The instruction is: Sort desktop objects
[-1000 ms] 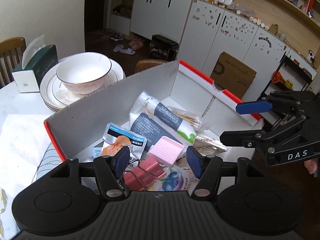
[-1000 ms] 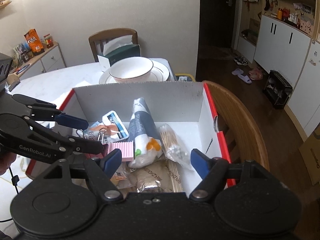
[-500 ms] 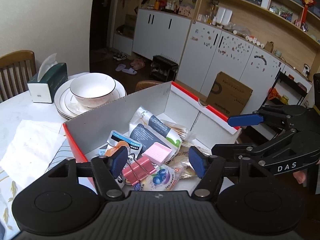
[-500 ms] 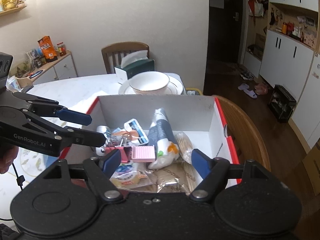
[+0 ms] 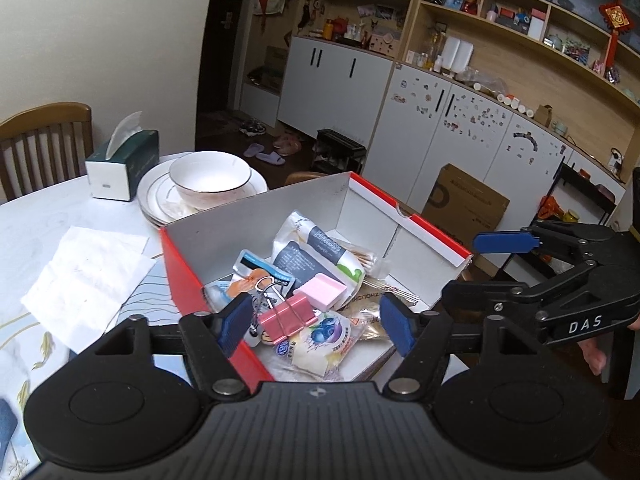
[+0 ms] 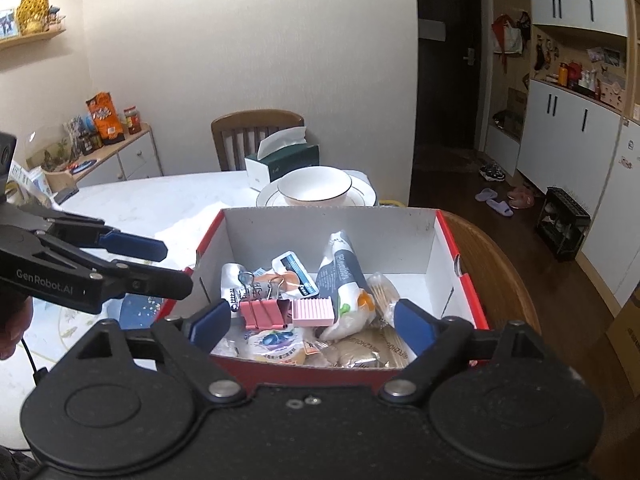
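1. Left wrist view: the left gripper (image 5: 316, 320) sits above the red box (image 5: 408, 216) on the worktop (image 5: 48, 216). Its jaws have just been opening; they're wide and empty. The pink binder clip (image 5: 286, 314) is already inside.
2. Right wrist view: the right gripper (image 6: 310, 322) has been opening too, also wide and empty. Looks like a between-items pause. I'd guess the next move is finding something loose to grab.

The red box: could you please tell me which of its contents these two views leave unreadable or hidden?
- Red box floor, near edge: hidden in the right wrist view by the right tongs.
- Packets under the pink binder clip and pink ridged block: overlapped, left wrist view.
- Print on the grey pouch: too small to read.
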A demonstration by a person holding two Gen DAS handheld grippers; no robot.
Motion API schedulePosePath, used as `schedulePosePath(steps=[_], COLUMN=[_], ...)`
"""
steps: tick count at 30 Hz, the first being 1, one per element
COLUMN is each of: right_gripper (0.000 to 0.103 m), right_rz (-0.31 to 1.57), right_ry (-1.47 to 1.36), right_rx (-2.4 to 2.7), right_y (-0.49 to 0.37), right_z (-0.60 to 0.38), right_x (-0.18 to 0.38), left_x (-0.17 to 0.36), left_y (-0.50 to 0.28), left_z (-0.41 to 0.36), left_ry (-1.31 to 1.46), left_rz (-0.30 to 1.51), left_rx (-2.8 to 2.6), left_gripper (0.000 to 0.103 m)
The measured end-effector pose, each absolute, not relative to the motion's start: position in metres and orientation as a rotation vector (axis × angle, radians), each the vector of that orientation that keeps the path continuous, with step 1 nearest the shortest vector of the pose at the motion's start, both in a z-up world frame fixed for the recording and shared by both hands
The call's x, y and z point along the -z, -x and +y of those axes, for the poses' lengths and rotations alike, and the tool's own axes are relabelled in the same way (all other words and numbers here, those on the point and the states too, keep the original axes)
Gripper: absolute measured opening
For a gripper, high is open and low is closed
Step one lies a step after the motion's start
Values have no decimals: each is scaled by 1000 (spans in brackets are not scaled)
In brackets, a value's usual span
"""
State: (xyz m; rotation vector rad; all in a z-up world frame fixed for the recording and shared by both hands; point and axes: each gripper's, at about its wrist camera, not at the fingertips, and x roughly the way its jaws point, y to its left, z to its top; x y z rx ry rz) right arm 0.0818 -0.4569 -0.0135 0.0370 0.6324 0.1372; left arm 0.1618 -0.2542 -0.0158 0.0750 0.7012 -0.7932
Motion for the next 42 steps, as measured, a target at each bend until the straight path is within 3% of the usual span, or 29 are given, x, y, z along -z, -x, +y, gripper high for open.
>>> schedulePosePath(steps=[8,12,42], right_gripper=[93,95,100], right_rz=[590,574,538], right_ry=[-68,-84,-117], right_rx=[-95,-81,-6], right_y=[-69,-64,-33], right_z=[-453,-450,-439], right_x=[10,10,3], left_x=[18,22,6], left_y=[-153,-151,-125], left_z=[-242,-238,-225], left_ry=[-84,-78,-99], left_rz=[691,703,666], left_rx=[756,753,723], left_gripper=[86,103,103])
